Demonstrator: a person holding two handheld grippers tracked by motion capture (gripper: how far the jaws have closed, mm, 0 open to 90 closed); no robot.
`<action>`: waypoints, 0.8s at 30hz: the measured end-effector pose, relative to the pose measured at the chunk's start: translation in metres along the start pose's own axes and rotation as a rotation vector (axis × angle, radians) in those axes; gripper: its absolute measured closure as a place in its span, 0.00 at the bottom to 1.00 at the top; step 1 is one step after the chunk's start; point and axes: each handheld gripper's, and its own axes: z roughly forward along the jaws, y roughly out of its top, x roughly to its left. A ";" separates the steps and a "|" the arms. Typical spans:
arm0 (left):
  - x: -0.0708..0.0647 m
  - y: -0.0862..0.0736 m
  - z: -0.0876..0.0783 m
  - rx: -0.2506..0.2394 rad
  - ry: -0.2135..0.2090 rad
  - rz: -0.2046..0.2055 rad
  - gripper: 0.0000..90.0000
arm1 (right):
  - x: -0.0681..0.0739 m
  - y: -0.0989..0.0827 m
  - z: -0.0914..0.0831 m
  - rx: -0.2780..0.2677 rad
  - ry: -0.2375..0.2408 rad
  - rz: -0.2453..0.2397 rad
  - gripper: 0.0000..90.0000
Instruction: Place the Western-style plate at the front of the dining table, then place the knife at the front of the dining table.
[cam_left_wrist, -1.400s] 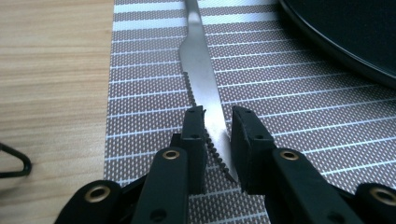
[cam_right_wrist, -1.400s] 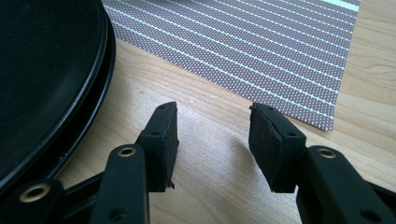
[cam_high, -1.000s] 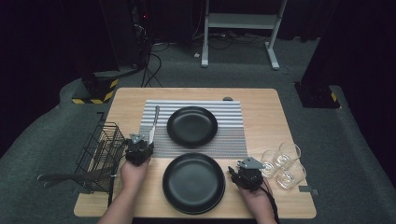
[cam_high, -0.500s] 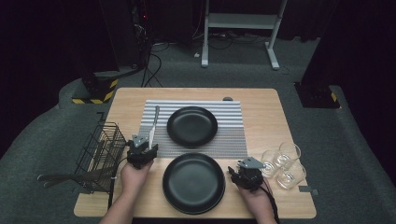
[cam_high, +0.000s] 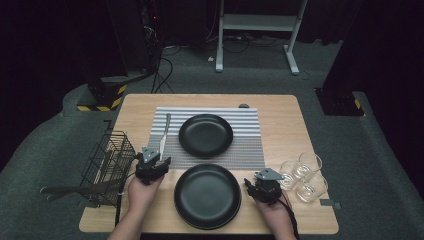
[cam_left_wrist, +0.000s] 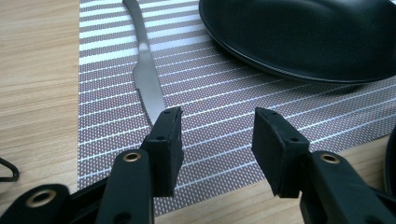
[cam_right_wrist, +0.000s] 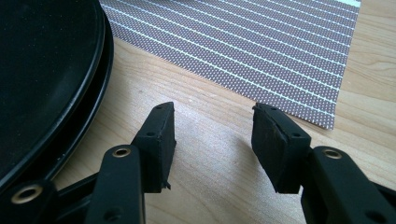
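A silver knife (cam_high: 163, 134) (cam_left_wrist: 147, 79) lies on the striped placemat (cam_high: 245, 145) (cam_left_wrist: 224, 93), left of a small black plate (cam_high: 206, 135) (cam_left_wrist: 303, 37). My left gripper (cam_high: 152, 162) (cam_left_wrist: 217, 119) hovers just short of the knife's near end. Its jaws have just been opening and are open, with nothing between them. A larger black plate (cam_high: 207, 195) (cam_right_wrist: 42, 70) sits on the bare wood in front of the mat. To the right of that plate, my right gripper (cam_high: 262, 187) (cam_right_wrist: 212, 112) stands open over the table with nothing between its jaws.
A black wire basket (cam_high: 107, 165) hangs at the table's left edge, with cutlery handles (cam_high: 65, 190) sticking out to the left. Three clear glasses (cam_high: 302, 175) stand near the right front corner, close to my right hand.
My left gripper has drawn back a little from the knife's near end, and its jaws stand wider. The knife stays on the mat. The right gripper has not moved.
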 end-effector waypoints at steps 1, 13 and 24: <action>0.000 0.000 0.000 0.000 0.000 0.000 0.60 | 0.000 0.000 0.000 0.001 0.001 0.001 0.55; 0.000 -0.002 -0.008 -0.038 -0.015 -0.018 0.55 | -0.003 0.000 -0.001 -0.009 0.021 0.022 0.57; -0.006 0.010 -0.016 -0.100 -0.052 0.011 0.55 | -0.003 0.000 -0.001 -0.011 0.025 0.026 0.58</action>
